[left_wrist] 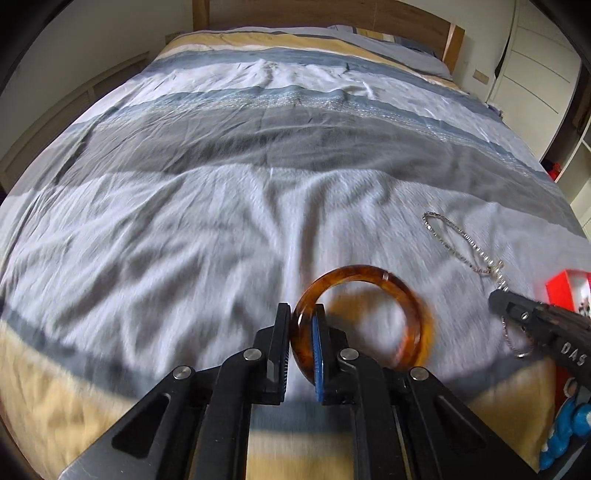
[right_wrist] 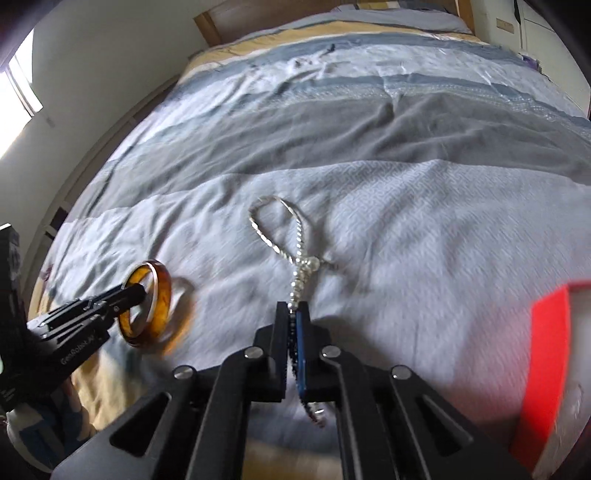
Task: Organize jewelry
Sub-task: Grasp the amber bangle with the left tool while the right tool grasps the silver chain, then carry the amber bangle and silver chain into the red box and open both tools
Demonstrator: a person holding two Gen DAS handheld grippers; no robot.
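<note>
My left gripper [left_wrist: 301, 314] is shut on the rim of an amber, tortoiseshell-patterned bangle [left_wrist: 364, 280], which stands on edge just over the bedspread. The right wrist view shows the same bangle [right_wrist: 162, 291] pinched by the left gripper [right_wrist: 129, 291] at the left. My right gripper [right_wrist: 293, 308] is shut on a silver bead chain [right_wrist: 297, 266]; its loop lies forward on the bedspread and its tail hangs below the jaws. In the left wrist view the chain [left_wrist: 448, 240] runs to the right gripper [left_wrist: 496, 297] at the right.
A wide bed with a striped grey, white, blue and tan cover [left_wrist: 258, 206] fills both views. A red box [right_wrist: 546, 365] sits at the right, close to the right gripper, also visible as the red box [left_wrist: 567, 288]. A wooden headboard [left_wrist: 332, 14] stands at the far end.
</note>
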